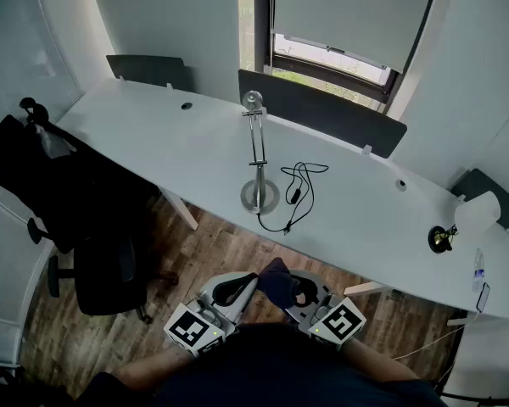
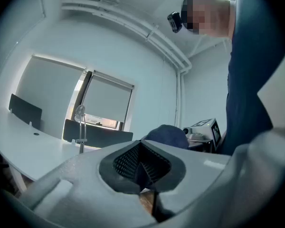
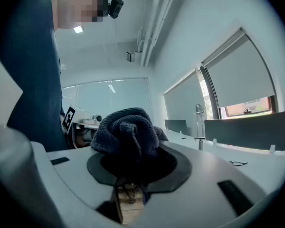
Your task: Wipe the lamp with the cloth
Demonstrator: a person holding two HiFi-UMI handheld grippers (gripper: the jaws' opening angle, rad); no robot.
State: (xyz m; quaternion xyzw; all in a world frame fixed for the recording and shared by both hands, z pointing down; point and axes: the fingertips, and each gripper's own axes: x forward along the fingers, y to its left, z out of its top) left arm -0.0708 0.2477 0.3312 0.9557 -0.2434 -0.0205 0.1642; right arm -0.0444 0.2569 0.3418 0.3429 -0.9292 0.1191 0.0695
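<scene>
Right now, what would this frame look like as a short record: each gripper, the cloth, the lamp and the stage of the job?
left gripper: jaws together, nothing between them
right gripper: shut on the cloth
cloth: dark, bunched, sticking out past the jaws
lamp: upright on the white desk, apart from both grippers
cable: black, looped on the desk beside the lamp's base
stage: wiping not yet begun

A long white tabletop (image 1: 178, 151) is set against pale walls (image 1: 153, 15) beneath a half-shaded window (image 1: 331, 58). Dark divider panels (image 1: 322, 113) are mounted along its back edge. A black office chair (image 1: 102, 265) is parked on wood-plank floor (image 1: 212, 253).
</scene>
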